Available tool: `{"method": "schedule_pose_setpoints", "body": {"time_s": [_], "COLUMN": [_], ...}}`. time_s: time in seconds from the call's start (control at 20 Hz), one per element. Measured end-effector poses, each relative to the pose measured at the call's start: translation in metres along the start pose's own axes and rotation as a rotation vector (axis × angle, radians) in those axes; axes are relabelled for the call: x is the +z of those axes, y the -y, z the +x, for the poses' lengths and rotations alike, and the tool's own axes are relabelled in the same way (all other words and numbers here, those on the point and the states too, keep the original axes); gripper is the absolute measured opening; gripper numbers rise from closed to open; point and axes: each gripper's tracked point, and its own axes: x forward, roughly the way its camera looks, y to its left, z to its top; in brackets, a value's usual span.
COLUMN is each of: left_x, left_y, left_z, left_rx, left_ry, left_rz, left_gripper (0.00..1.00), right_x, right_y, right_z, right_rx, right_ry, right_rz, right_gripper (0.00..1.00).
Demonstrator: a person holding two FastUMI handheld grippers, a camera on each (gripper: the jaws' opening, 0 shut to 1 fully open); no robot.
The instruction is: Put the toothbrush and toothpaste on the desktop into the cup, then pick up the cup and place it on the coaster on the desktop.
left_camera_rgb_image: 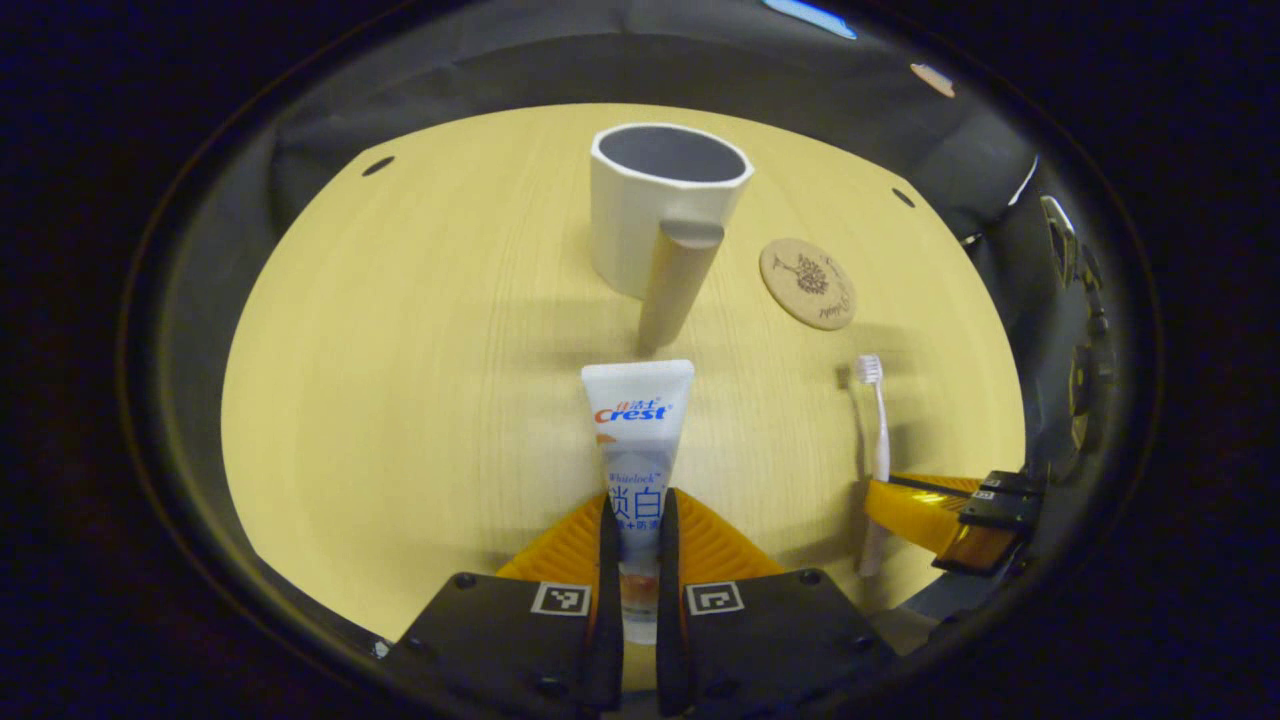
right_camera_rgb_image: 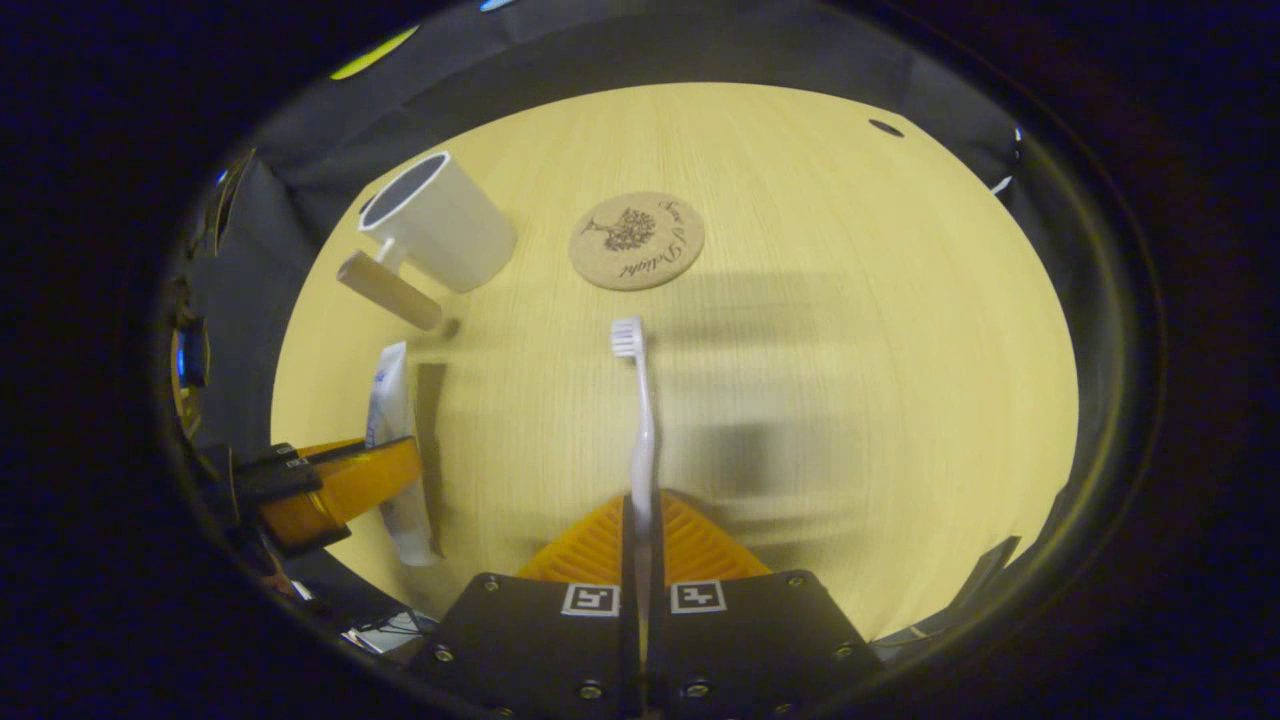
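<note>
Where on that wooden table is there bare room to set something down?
The tabletop is bare left of the cup and toothpaste, and, in the right gripper view, right of the coaster and toothbrush. Between cup, coaster and toothbrush it is crowded.

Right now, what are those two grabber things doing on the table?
A person works two tools. The left hand-held gripper is shut on the toothpaste, and the right hand-held gripper is shut on the toothbrush. The cup stands with nothing in it, beside the bare coaster on the desktop.
</note>
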Motion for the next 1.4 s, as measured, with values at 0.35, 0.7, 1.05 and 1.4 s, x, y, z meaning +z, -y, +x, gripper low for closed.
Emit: {"method": "schedule_pose_setpoints", "body": {"time_s": [0.35,0.7,1.05,1.4], "left_x": [0.026,0.07,0.097,0.152], "left_y": [0.009,0.008,-0.019,-0.031], "left_z": [-0.028,-0.107,-0.134,-0.152], "left_rx": [-0.032,-0.053,-0.065,-0.092], "left_ry": [0.179,0.441,0.659,0.859], "left_rz": [-0.046,-0.089,-0.092,-0.058], "left_gripper": [0.21,0.2,0.2,0.2], "right_x": [0.044,0.086,0.117,0.13], "right_y": [-0.005,-0.009,-0.018,-0.024], "right_z": [-0.04,-0.085,-0.115,-0.124], "right_rx": [0.098,0.137,0.16,0.17], "right_ry": [0.22,0.438,0.596,0.64], "right_rz": [-0.008,-0.082,-0.131,-0.125], "right_gripper": [0.04,0.04,0.04,0.04]}}
